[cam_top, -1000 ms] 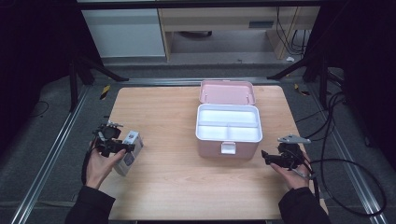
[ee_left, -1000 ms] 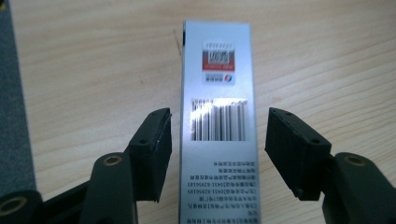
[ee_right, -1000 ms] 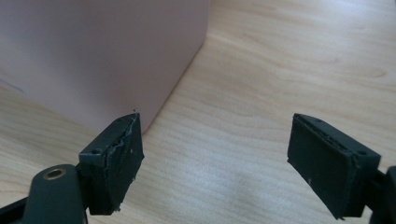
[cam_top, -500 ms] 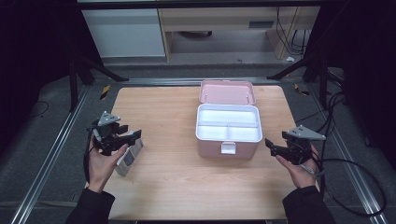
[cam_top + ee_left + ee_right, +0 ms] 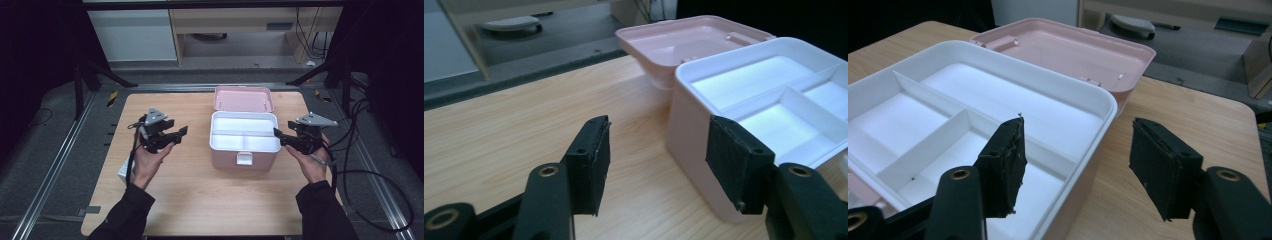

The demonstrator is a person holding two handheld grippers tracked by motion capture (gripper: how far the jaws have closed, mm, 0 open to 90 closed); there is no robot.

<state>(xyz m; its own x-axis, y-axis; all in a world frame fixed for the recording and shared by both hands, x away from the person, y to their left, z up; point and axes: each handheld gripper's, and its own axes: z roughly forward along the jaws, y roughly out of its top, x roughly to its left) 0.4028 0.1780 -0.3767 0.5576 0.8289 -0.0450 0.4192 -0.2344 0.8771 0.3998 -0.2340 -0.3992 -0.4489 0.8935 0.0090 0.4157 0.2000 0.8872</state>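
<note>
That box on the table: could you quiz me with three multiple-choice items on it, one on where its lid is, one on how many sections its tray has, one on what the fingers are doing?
1. The pink lid lies
A. behind the box
B. on the floor
C. in a hand

2. The white tray has
A. one section
B. three sections
C. six sections

3. The left gripper and right gripper are
A. clamping the lid
B. holding a cup
C. open, holding nothing

Answers: 1 A, the lid lies folded back behind the box; 2 B, dividers make three; 3 C, gaps between fingers are bare.
</note>
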